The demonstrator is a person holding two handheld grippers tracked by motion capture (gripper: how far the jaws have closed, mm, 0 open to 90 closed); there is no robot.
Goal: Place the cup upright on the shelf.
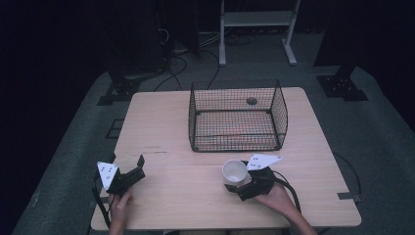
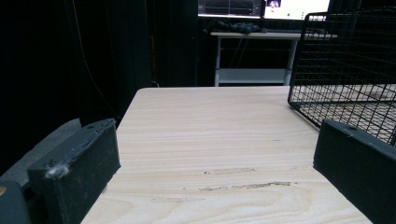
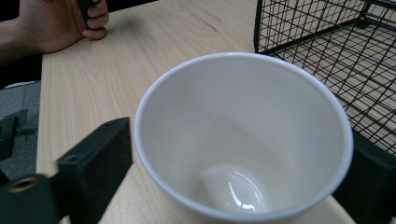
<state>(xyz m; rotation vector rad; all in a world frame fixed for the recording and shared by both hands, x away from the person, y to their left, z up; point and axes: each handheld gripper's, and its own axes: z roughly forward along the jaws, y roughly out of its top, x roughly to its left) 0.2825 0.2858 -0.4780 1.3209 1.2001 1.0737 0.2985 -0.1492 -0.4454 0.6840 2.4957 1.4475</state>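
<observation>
Left gripper (image 1: 139, 164) rests near the table's (image 1: 161, 122) seven-o'clock corner, jaws spread wide on nothing, aimed toward one o'clock; bare wood ahead of it in the left gripper view. White cup (image 1: 234, 172) stands upright at about five o'clock on the table, just short of the wire basket's (image 1: 238, 115) near wall. Right gripper (image 1: 238, 183) has its jaws against both sides of the cup (image 3: 243, 140), clamped on it as far as I can judge. Step in hand, I judge: the pick-up. Next move calls for a lift high enough to clear the basket rim, then forward to twelve. Front table edge sits close behind the hands; open wood lies left of the basket.
</observation>
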